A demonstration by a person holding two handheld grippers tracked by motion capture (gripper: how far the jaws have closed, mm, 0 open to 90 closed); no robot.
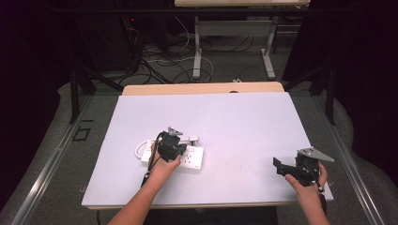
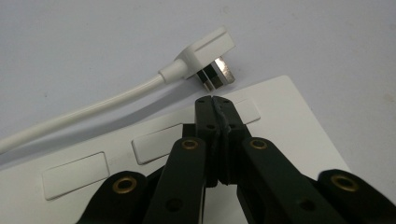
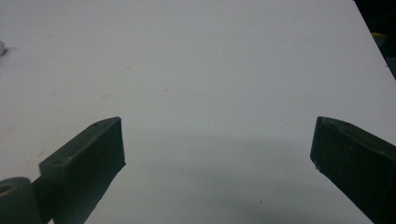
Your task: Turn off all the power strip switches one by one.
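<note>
A white power strip (image 1: 195,159) lies flat on the white table top (image 1: 234,117), left of centre. Its white cable (image 1: 140,149) loops off the left end. In the left gripper view the strip (image 2: 289,121) shows blank rectangular covers, and a white plug (image 2: 205,58) with metal prongs lies on the table just past its far edge, on its cable (image 2: 93,109). My left gripper (image 1: 172,144) hovers over the strip, and its jaws (image 2: 215,100) are shut together on nothing. Near the front right corner, my right gripper (image 1: 280,167) is held wide open over bare table (image 3: 210,70), with nothing between the jaws (image 3: 217,140).
The wooden edge (image 1: 202,88) of the table shows behind the white top. Beyond it, on the floor, are tangled cables (image 1: 159,61) and the legs of another desk (image 1: 197,51). Dark frame posts (image 1: 74,93) stand at either side.
</note>
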